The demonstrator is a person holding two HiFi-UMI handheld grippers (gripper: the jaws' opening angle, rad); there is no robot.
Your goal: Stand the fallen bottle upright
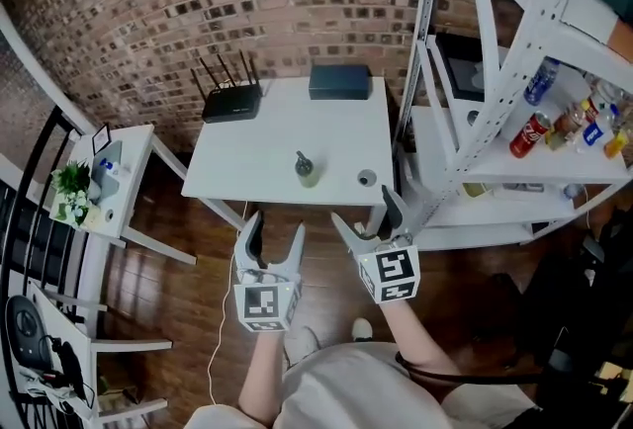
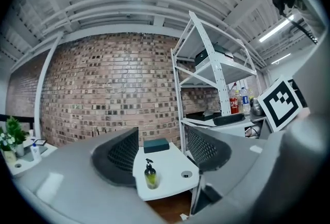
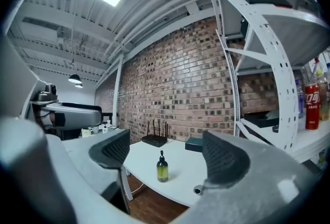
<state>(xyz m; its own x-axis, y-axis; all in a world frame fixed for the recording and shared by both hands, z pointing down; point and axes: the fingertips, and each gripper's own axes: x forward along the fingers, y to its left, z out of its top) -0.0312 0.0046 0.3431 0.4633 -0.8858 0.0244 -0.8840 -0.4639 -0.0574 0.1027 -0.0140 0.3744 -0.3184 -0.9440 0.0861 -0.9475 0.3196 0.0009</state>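
Note:
A small green pump bottle (image 1: 306, 169) stands upright near the front edge of the white table (image 1: 257, 155). It also shows upright in the left gripper view (image 2: 150, 175) and in the right gripper view (image 3: 162, 167). My left gripper (image 1: 274, 238) hangs open in front of the table, off its front edge and over the wooden floor, with nothing between its fingers. My right gripper (image 1: 367, 220) is beside it, near the table's front right corner, also open and empty. Both are well short of the bottle.
A black router (image 1: 231, 101) and a dark box (image 1: 340, 81) sit at the table's back. A small round cap (image 1: 367, 178) lies at the front right. White shelving (image 1: 514, 71) with bottles and cans stands to the right. A side table with a plant (image 1: 73, 188) stands at the left.

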